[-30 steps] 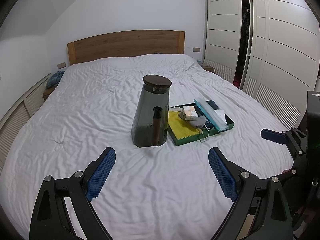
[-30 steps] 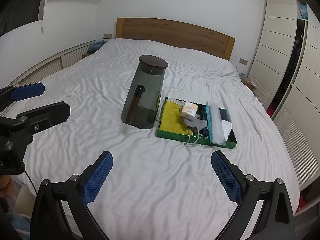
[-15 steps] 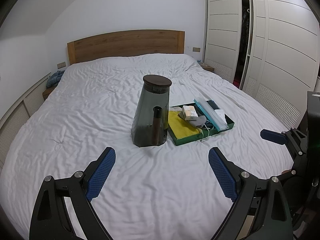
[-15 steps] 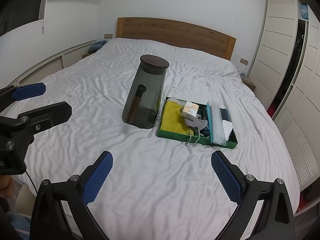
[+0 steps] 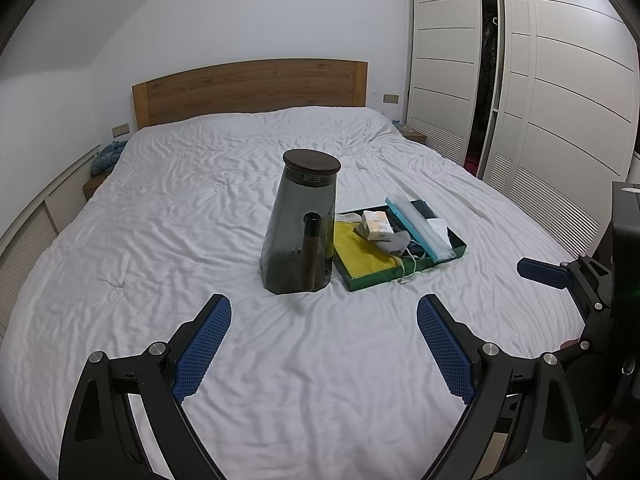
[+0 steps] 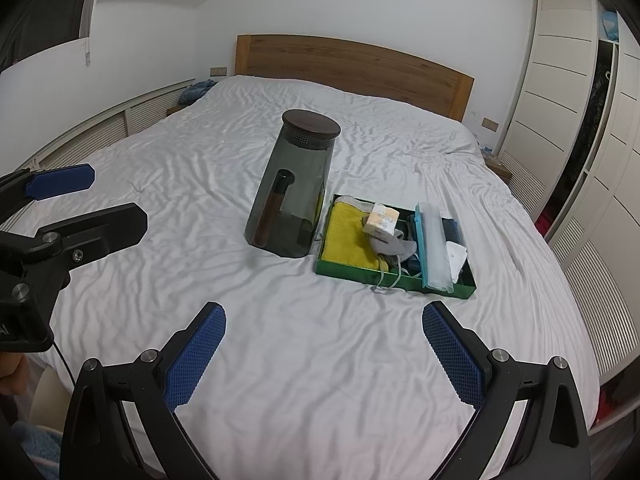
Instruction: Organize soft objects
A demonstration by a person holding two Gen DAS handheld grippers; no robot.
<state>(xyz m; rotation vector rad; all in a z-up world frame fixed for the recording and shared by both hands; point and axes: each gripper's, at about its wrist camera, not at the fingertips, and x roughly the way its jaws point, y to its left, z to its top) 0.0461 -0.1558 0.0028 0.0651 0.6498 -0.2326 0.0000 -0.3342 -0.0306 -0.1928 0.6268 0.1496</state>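
Observation:
A green tray (image 5: 404, 274) (image 6: 400, 276) lies on the white bed. It holds a yellow cloth (image 5: 360, 250) (image 6: 348, 236), a small tissue pack (image 5: 376, 225) (image 6: 383, 220), a grey fabric piece (image 5: 394, 242) (image 6: 390, 246), dark blue cloth (image 6: 452, 228), a white item (image 6: 458, 254) and a clear bag with a teal strip (image 5: 420, 226) (image 6: 432, 248). A smoky grey pitcher with a dark lid (image 5: 300, 224) (image 6: 292, 184) stands left of the tray. My left gripper (image 5: 324, 344) and right gripper (image 6: 324, 350) are open and empty, above the sheet in front of these.
The white bed (image 5: 200, 216) fills both views, with a wooden headboard (image 5: 248, 88) behind. White wardrobes (image 5: 540, 80) stand on the right. A low slatted cabinet (image 6: 120, 120) runs along the left with blue fabric (image 5: 106, 156) on it.
Both views have crept slightly closer to the pitcher and tray. Both grippers stay open and empty.

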